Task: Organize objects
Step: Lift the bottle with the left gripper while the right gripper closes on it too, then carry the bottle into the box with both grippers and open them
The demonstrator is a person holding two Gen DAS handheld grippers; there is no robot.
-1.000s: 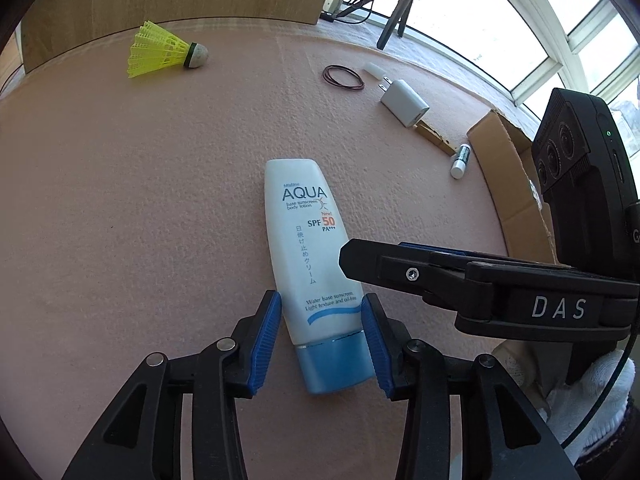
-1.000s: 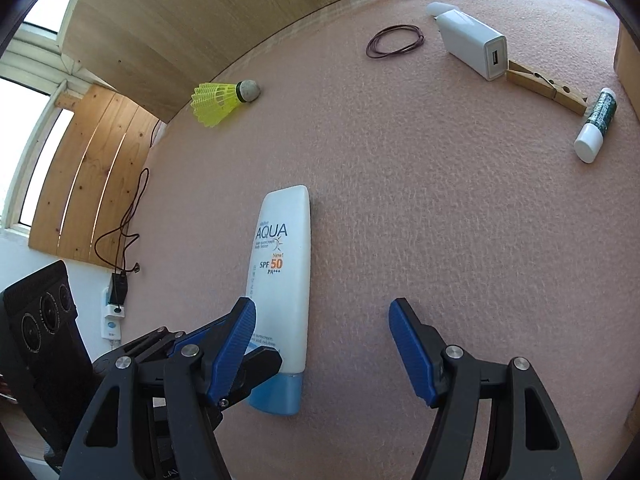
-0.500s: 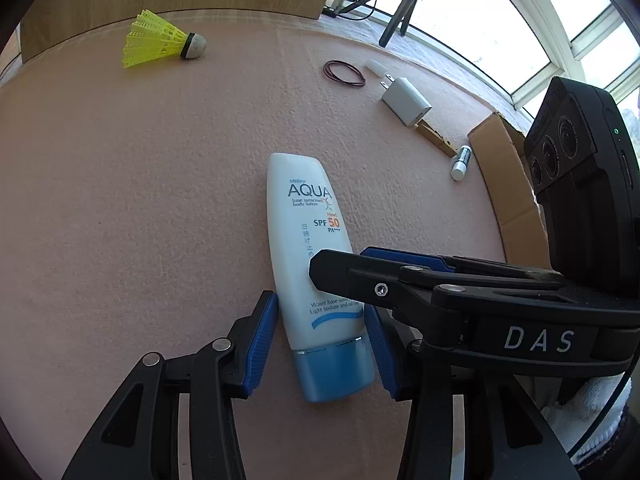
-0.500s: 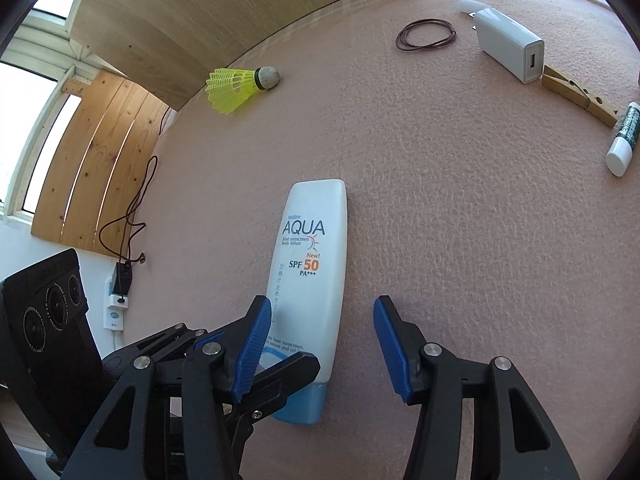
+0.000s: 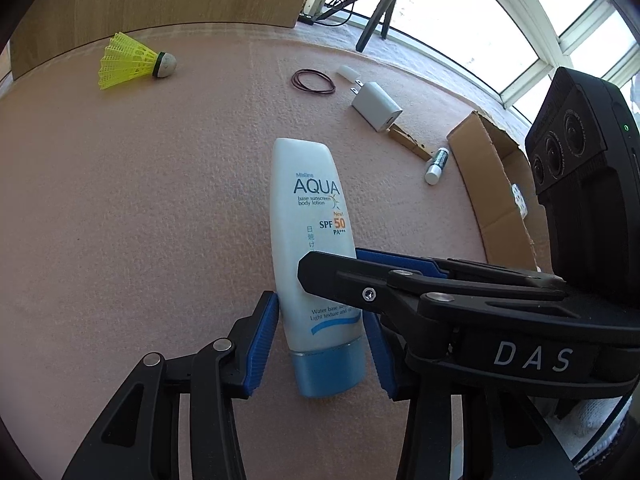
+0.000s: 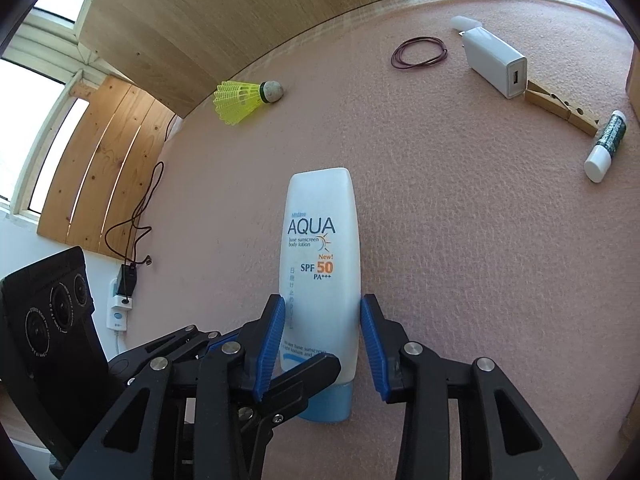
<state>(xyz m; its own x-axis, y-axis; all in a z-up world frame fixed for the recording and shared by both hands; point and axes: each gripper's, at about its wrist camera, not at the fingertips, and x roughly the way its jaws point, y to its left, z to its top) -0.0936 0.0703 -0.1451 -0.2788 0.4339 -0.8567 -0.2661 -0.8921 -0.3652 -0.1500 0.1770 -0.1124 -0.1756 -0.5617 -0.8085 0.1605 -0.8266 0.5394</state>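
Right gripper [image 6: 322, 346] now closed on sunscreen tube [image 6: 320, 256] (left too).

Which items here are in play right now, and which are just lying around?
In play:
- sunscreen tube, lying flat
- left hand-held gripper, pads either side of the tube's cap end
- right hand-held gripper, pads at the tube's sides
- cardboard box, likely the destination

Lying about for now:
- yellow shuttlecock
- hair tie
- white USB charger
- wooden clothespin
- lip balm stick

Sunlit windows [image 5: 472, 36], wooden panel [image 6: 224, 20], pink tabletop [image 6: 480, 240].
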